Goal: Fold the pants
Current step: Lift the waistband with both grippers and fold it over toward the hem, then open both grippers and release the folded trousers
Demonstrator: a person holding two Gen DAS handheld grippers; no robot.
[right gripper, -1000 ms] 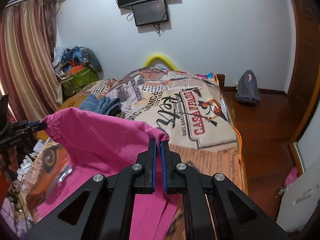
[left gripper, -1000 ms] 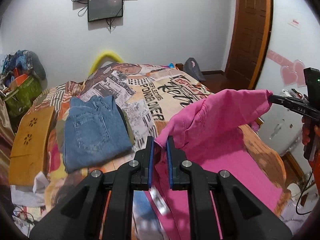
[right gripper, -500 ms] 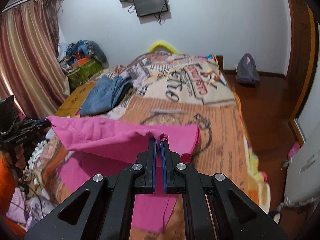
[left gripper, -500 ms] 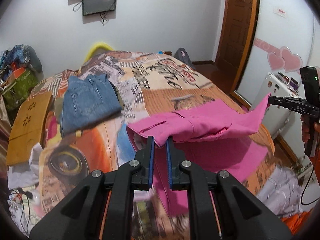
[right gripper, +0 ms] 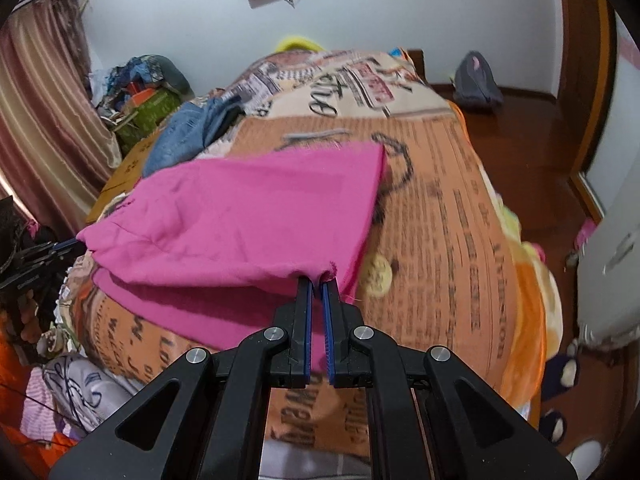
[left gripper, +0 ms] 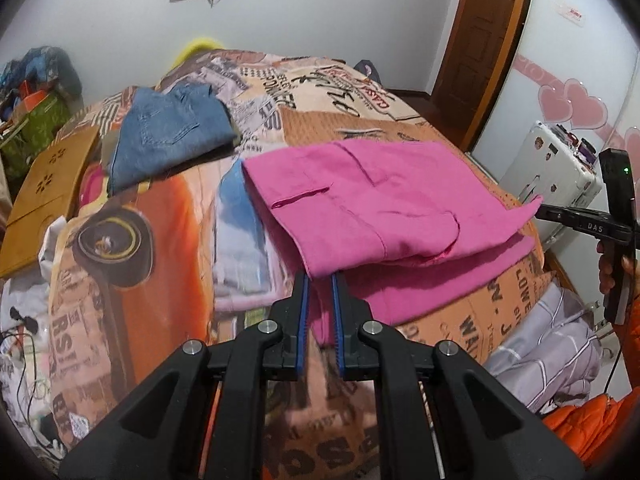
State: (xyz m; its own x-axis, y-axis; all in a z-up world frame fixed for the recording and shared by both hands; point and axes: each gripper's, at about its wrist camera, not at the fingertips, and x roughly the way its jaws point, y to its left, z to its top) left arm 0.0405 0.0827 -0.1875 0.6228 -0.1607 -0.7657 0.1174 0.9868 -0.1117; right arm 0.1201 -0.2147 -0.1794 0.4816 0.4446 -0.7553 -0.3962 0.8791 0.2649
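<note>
1. Two grippers were each clamped on a corner of the pink pants (left gripper: 372, 200). The left gripper (left gripper: 319, 280) had its blue-padded fingers (left gripper: 305, 308) drawn close, with a narrow slot between them, and a corner of the upper pink layer was pinched at their tips.
2. The right gripper (right gripper: 316, 280) had its jaws nearly together, and a frayed pink corner was nipped at the tips.
3. In the left wrist view, the right gripper (left gripper: 540, 212) appeared at 3 o'clock and held the far corner of the same layer.
4. The pants lay folded double on the bed (left gripper: 424, 136); the upper layer rested on a lower pink layer, which stuck out toward 5 o'clock. A pocket slit showed on top.
5. Folded blue jeans (left gripper: 168, 132) lay on the bed at 10 o'clock from the pants, well apart from them.
6. A yellow wooden board (left gripper: 48, 184) sat at 9 o'clock, at the bed's edge.
7. A white case (left gripper: 552, 168) stood at 3 o'clock beside the wall, and a brown door (left gripper: 484, 40) stood at 1 o'clock.
</note>
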